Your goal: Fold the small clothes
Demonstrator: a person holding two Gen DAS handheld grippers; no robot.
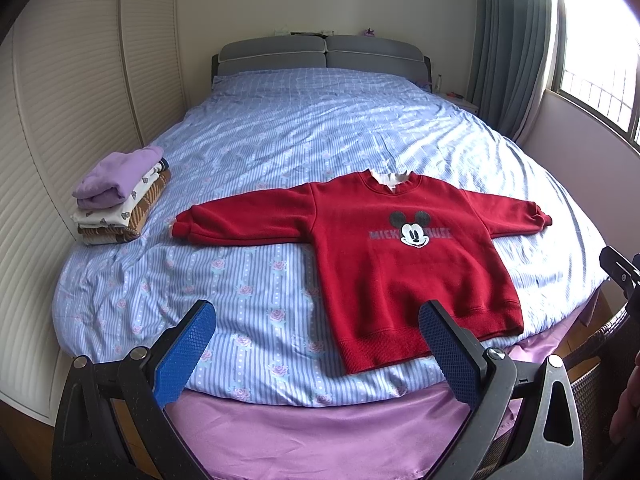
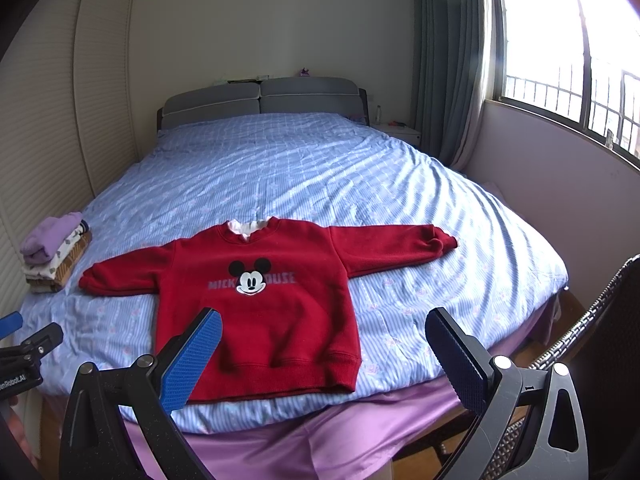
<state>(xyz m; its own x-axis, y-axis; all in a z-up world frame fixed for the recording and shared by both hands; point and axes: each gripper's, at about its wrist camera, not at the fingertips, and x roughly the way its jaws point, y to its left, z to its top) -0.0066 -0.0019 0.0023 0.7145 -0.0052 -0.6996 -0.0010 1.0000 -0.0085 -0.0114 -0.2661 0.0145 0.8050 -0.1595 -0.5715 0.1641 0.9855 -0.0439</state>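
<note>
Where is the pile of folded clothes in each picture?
Left wrist view: the pile of folded clothes lies at the left, beside the red sweatshirt's sleeve end.
Right wrist view: the pile sits at the far left edge, smaller.
Shared landmark: the grey headboard at the bed's far end.

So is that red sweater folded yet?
No, spread flat: the red sweater lies face up on the bed, both sleeves stretched out sideways.

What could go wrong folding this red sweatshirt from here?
The red sweatshirt has its hem close to the foot edge of the bed, so tugging toward you could drag it off. A sleeve swept left might knock the folded stack. The thick fleece may slip from the open left gripper.
</note>
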